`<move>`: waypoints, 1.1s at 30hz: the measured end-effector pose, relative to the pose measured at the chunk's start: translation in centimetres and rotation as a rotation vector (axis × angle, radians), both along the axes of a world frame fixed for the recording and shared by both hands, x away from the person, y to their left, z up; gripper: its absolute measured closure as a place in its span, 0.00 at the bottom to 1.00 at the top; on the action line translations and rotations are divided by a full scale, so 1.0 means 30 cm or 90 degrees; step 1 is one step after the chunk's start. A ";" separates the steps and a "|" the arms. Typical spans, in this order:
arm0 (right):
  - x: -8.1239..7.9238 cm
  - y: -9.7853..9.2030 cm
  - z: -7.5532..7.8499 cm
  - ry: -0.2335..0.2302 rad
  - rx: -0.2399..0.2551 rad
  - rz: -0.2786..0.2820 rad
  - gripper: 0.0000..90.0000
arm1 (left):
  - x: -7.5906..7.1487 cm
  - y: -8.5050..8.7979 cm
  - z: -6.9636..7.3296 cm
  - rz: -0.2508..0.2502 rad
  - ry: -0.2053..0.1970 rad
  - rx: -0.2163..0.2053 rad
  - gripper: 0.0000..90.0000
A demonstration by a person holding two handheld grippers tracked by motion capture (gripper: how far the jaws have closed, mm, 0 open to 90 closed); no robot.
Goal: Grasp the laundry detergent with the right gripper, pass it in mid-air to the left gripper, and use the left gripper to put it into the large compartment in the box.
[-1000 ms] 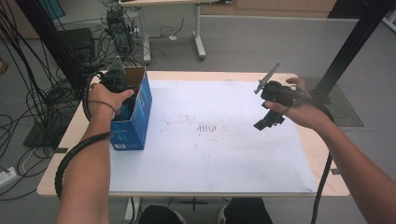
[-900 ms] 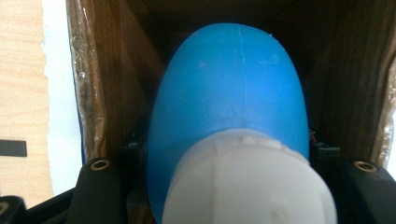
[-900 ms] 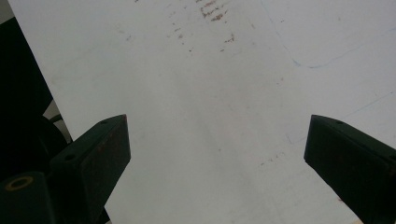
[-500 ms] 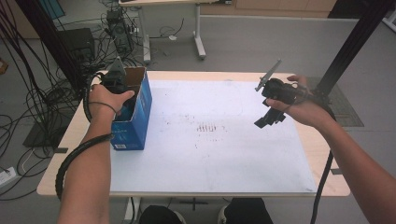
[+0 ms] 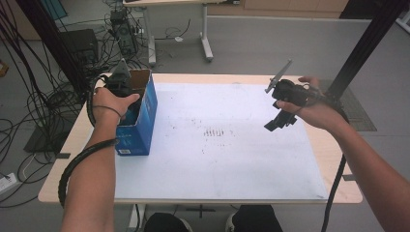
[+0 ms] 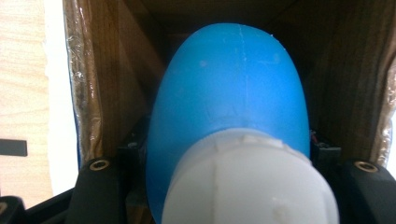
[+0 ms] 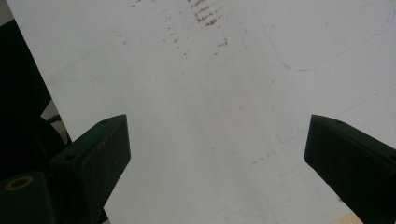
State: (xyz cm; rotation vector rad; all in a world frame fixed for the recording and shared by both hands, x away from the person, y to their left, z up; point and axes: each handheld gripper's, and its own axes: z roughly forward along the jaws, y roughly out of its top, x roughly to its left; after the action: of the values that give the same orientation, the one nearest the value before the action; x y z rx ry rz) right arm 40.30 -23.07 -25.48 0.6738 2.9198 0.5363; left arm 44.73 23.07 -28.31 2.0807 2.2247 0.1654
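Note:
A blue bottle (image 6: 233, 88) with a white cap (image 6: 247, 186) sits between the jaws of my left gripper (image 6: 229, 170), which is shut on it. Brown cardboard walls surround the bottle. In the high view the left gripper (image 5: 118, 82) reaches down into the open top of a blue box (image 5: 142, 123) standing at the table's left edge, and its jaw tips are hidden inside. My right gripper (image 5: 274, 125) hangs over the right part of the white sheet (image 5: 217, 159). Its jaws stand wide open with nothing between them, as the right gripper view (image 7: 215, 154) shows.
The white sheet covers most of the wooden table (image 5: 338, 188) and bears faint brown marks (image 5: 215, 131) near its middle. Black cables (image 5: 29, 96) and equipment lie on the floor to the left. A black post (image 5: 360, 53) rises at the back right.

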 end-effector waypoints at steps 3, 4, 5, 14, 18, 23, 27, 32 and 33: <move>0.000 -0.001 0.005 -0.002 0.000 0.001 0.08 | 0.000 -0.002 0.000 -0.001 0.001 0.002 0.41; 0.000 -0.002 0.006 -0.002 -0.001 0.000 0.08 | 0.000 -0.003 0.000 -0.001 0.000 0.003 0.41; 0.000 -0.002 0.007 -0.002 -0.001 0.000 0.08 | 0.000 -0.003 0.000 -0.001 0.001 0.003 0.41; -0.002 -0.003 0.005 -0.001 -0.004 0.001 0.08 | -0.002 -0.003 -0.001 0.000 -0.004 0.003 0.41; -0.002 -0.003 0.008 -0.001 -0.004 0.002 0.08 | -0.002 -0.003 -0.001 0.000 -0.005 0.003 0.41; -0.003 -0.001 0.011 -0.002 -0.006 0.003 0.08 | -0.001 -0.005 0.000 0.000 -0.003 0.005 0.41; -0.003 -0.001 0.015 -0.004 -0.006 0.003 0.08 | -0.001 -0.004 -0.001 0.000 -0.005 0.005 0.41; -0.005 0.000 0.011 -0.002 -0.006 0.002 0.08 | -0.002 -0.003 -0.001 0.000 -0.006 0.004 0.41; -0.005 -0.001 0.010 -0.002 -0.006 0.001 0.08 | -0.002 -0.003 -0.001 0.000 -0.006 0.005 0.41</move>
State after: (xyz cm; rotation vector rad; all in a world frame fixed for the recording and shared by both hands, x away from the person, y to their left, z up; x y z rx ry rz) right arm 40.16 -23.09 -25.17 0.6678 2.9179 0.5224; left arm 44.68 22.98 -28.35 2.0785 2.2220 0.1836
